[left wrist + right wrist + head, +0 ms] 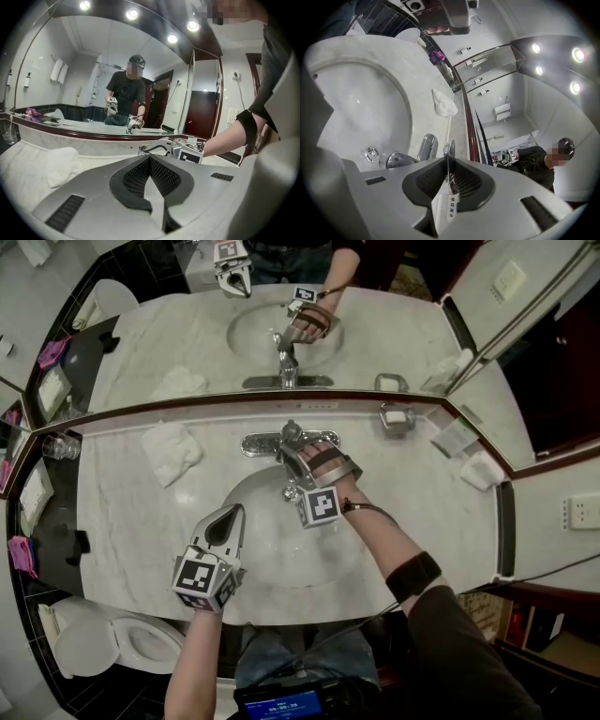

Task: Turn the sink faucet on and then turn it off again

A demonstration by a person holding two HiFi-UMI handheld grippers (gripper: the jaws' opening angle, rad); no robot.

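Observation:
The chrome faucet (289, 439) stands behind the white basin (267, 563) in the marble counter. My right gripper (294, 450) reaches over the basin to it. In the right gripper view, the thin upright faucet handle (449, 151) sits between the pads, and my right gripper (448, 165) is shut on it. A small printed tag hangs just below the handle. The spout (425, 147) and the drain (371, 153) lie to the left. My left gripper (228, 516) hovers over the basin's left side, shut and holding nothing. The left gripper view shows the shut left gripper (150, 162) pointing toward the mirror.
A crumpled white towel (170, 452) lies on the counter left of the faucet. A glass (60, 446) stands at the far left, a soap dish (397, 418) to the right. The mirror (281, 324) rises behind the counter. A toilet (112, 643) is at lower left.

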